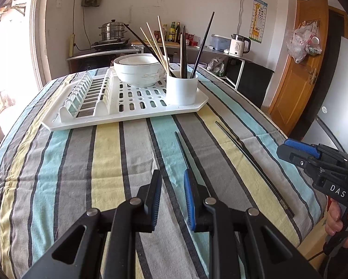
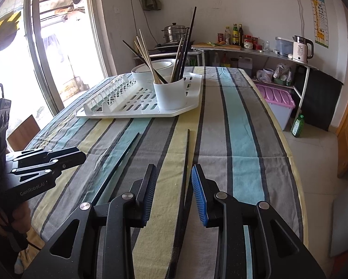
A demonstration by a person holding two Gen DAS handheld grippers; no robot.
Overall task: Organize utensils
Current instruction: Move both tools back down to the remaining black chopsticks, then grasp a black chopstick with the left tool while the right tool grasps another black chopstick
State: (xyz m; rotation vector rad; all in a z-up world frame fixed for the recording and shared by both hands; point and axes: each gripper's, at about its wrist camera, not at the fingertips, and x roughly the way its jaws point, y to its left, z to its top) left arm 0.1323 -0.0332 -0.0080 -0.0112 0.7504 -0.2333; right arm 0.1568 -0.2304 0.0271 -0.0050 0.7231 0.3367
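Note:
Two black chopsticks lie loose on the striped tablecloth. In the left wrist view one (image 1: 182, 147) runs under my open left gripper (image 1: 172, 186), and the other (image 1: 250, 162) lies to its right. In the right wrist view one chopstick (image 2: 185, 174) lies between the fingers of my open right gripper (image 2: 174, 181), and the other (image 2: 118, 169) lies to the left. A white utensil cup (image 1: 182, 88) (image 2: 170, 94) holds several wooden and black chopsticks. It stands on a white dish rack (image 1: 127, 103) (image 2: 136, 103).
A white bowl (image 1: 139, 69) (image 2: 150, 68) sits on the rack behind the cup. The right gripper's body (image 1: 318, 162) shows at the table's right edge, the left gripper's body (image 2: 41, 162) at its left. A counter with a kettle (image 1: 239, 45) stands beyond the table.

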